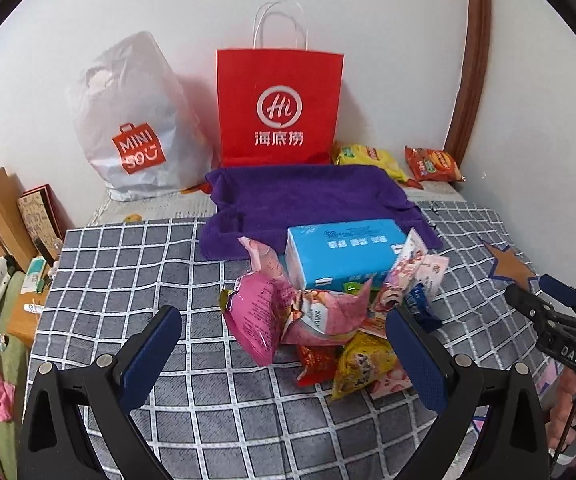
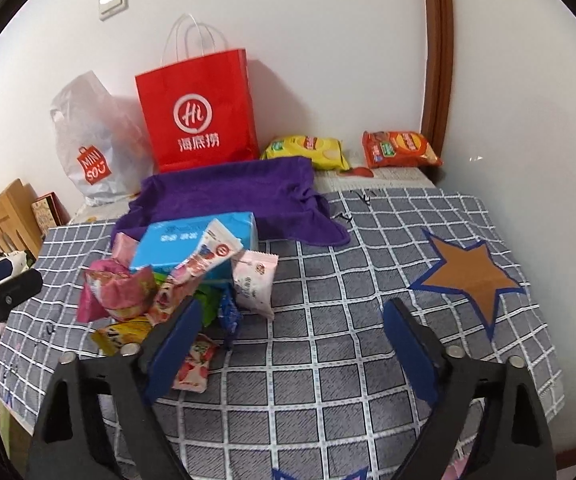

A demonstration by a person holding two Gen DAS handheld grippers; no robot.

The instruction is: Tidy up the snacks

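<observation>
You work over a grey checked cloth (image 2: 327, 360) that covers the whole table. At the wall stand a red paper bag (image 1: 280, 108) and a white plastic bag (image 1: 136, 120), and in front of them lies a purple towel (image 1: 307, 200). Two snack packs, one yellow (image 2: 307, 150) and one orange (image 2: 401, 150), already lie by the wall, well apart from the rest.

The things to sort are in one loose heap near the middle of the cloth: a blue box (image 1: 343, 256) on top, a crumpled pink bag (image 1: 272, 312) leaning at its front, and a small yellow packet (image 1: 363, 364) and a red one (image 1: 315, 360) under them.

Your left gripper (image 1: 284, 356) stands wide, with nothing between the pads, just in front of the pink bag. Your right gripper (image 2: 291, 344) is also open and empty, its left finger close beside the heap.

The risk, I think, is the heap itself. The packets lie on each other, so if you close on the pink bag you may drag the blue box down or pull two packets together. The wrappers look smooth and puffy, so a pinch at the edge can slip. Both tools aim at the same heap and can collide
</observation>
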